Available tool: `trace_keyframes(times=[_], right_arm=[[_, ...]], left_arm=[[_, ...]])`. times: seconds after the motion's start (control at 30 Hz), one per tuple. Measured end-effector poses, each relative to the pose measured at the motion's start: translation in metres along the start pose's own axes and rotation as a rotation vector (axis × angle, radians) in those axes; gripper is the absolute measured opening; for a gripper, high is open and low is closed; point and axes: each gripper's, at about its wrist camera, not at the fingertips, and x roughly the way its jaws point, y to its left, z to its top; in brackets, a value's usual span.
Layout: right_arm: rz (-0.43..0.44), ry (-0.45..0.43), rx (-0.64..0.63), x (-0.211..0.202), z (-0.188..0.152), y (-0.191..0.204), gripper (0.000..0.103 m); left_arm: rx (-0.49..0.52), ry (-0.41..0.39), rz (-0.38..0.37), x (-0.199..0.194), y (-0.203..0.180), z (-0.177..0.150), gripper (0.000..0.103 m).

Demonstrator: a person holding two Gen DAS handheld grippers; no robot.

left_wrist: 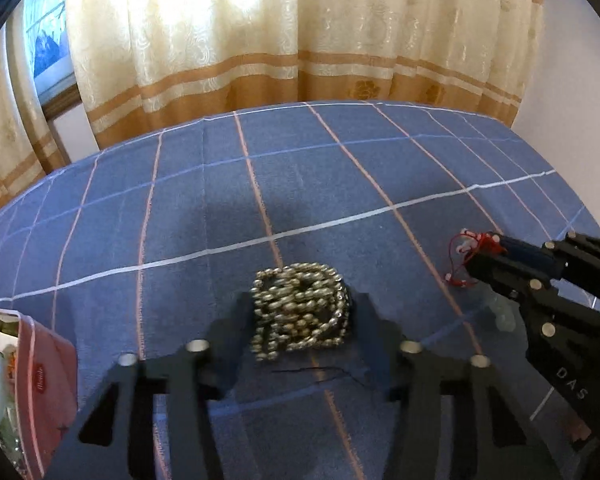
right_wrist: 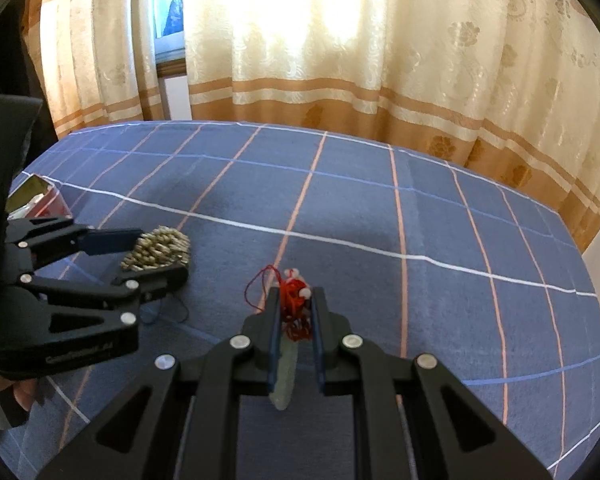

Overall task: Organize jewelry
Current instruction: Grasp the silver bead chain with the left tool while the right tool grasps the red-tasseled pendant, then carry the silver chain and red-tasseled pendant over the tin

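Note:
A bundle of pale metallic beads [left_wrist: 300,310] sits between the fingers of my left gripper [left_wrist: 302,312], which is shut on it just above the blue checked cloth; it also shows in the right wrist view [right_wrist: 158,249]. My right gripper [right_wrist: 296,300] is shut on a red cord with small white beads [right_wrist: 294,294], and a pale green jade pendant [right_wrist: 286,372] hangs below it. In the left wrist view the right gripper [left_wrist: 482,252] holds the red cord [left_wrist: 466,248] to the right of the bead bundle.
A red box [left_wrist: 40,384] holding pale jewelry sits at the left edge; it also shows in the right wrist view [right_wrist: 44,200]. The blue checked cloth [left_wrist: 260,184] covers the table. Cream and tan curtains [right_wrist: 340,60] hang behind the far edge.

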Motion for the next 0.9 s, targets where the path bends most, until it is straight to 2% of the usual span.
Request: trace_keyframes(times=[0.03,0.07,0.2,0.9], right_arm=[[0.001,-0.003,-0.004,-0.001,0.0,0.001,0.016],[0.002,-0.006,-0.004,-0.001,0.0,0.001,0.016],[0.009,-0.018,0.001,-0.003,-0.001,0.001,0.016],[0.039,-0.123,-0.048,-0.019,-0.001,0.022,0.016]], left_arm=[[0.008,-0.003,0.002,-0.001,-0.002,0.0,0.034],[0.014,-0.008,0.008,-0.002,-0.003,-0.001,0.018],[0.029,-0.032,0.007,-0.007,-0.004,-0.003,0.011],[0.051,-0.208,0.079,-0.04,-0.007,-0.008,0.01]])
